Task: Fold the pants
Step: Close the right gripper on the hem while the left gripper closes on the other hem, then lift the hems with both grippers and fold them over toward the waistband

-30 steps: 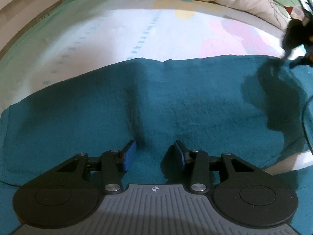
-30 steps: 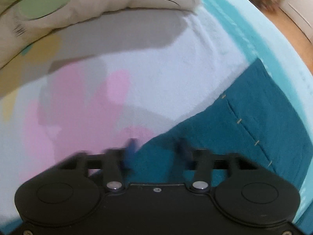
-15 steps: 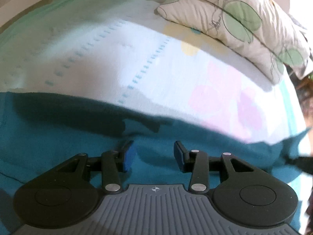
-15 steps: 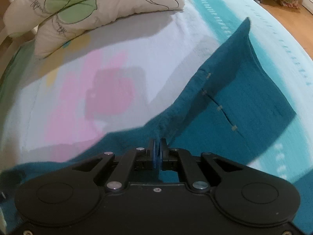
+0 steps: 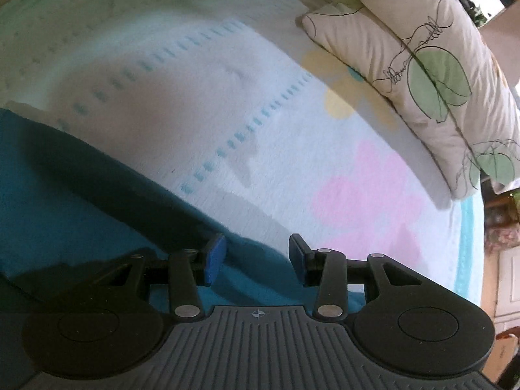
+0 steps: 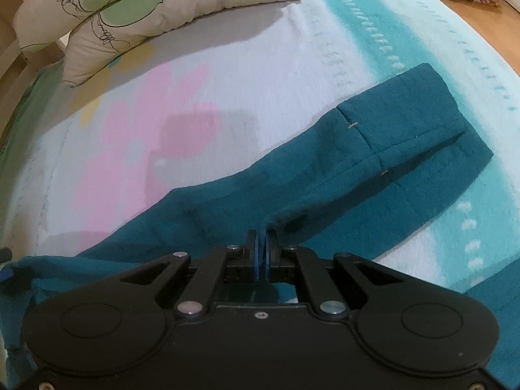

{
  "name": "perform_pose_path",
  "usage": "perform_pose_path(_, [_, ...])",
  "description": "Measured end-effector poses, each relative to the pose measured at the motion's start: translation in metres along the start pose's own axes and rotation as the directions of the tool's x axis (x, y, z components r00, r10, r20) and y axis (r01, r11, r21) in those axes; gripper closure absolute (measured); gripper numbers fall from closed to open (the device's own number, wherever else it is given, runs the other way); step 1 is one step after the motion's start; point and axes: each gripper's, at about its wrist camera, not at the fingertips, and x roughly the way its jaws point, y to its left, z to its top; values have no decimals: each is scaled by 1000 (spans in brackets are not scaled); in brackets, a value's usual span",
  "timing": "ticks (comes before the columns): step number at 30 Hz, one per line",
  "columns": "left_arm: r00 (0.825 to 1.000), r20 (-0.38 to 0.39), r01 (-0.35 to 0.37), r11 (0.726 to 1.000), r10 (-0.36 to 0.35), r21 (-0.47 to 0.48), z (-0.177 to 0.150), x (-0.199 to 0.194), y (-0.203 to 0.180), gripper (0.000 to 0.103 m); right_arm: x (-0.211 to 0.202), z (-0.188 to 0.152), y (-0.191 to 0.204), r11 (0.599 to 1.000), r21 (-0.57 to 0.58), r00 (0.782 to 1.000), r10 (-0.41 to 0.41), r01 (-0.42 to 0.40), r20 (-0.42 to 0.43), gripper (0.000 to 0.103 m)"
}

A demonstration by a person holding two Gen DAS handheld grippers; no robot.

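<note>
The teal pants (image 6: 373, 169) lie on the bed, one end stretching to the right in the right wrist view. My right gripper (image 6: 261, 250) is shut on a pinch of the pants fabric, and the cloth rises to its blue pads. In the left wrist view the pants (image 5: 65, 201) fill the lower left, with a lifted, shadowed edge. My left gripper (image 5: 256, 256) is open, its blue pads apart over the pants' edge, holding nothing.
The bed sheet (image 5: 292, 130) is white with pink and yellow flowers and teal dashes. Leaf-print pillows (image 5: 422, 65) lie at the head of the bed, also in the right wrist view (image 6: 146, 9). The bed's right edge and wooden floor (image 6: 487, 16) show beyond.
My right gripper closed on the pants fabric and has drawn it up and over, so the end now lies folded. My left gripper stayed open and swung toward the pants' edge.
</note>
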Motion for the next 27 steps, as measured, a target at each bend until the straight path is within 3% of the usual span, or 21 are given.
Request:
perform_pose_path(6, [989, -76, -127, 991, 129, 29, -6, 23, -4, 62, 4, -6, -6, 1000, 15, 1000, 13, -13, -16, 95])
perform_pose_path(12, [987, -135, -98, 994, 90, -54, -6, 44, 3, 63, 4, -8, -7, 1000, 14, 1000, 16, -16, -11, 95])
perform_pose_path(13, [988, -129, -94, 993, 85, -66, -6, 46, 4, 77, 3, -8, -7, 1000, 14, 1000, 19, -19, -6, 95])
perform_pose_path(14, [990, -118, -91, 993, 82, -71, -6, 46, 4, 90, 1, -9, -7, 1000, 12, 1000, 24, -24, 2, 95])
perform_pose_path(15, [993, -87, -89, 994, 83, -71, -6, 42, 2, 97, -1, -9, -7, 999, 12, 999, 30, -30, 12, 96])
perform_pose_path(20, [995, 50, -90, 995, 88, 43, -12, -9, -21, 99, -31, -12, -9, 997, 23, 994, 77, -79, 82, 96])
perform_pose_path(27, [982, 183, -66, 983, 34, 169, -51, -108, -24, 99, -115, -46, -8, 990, 2, 974, 138, -140, 179, 96])
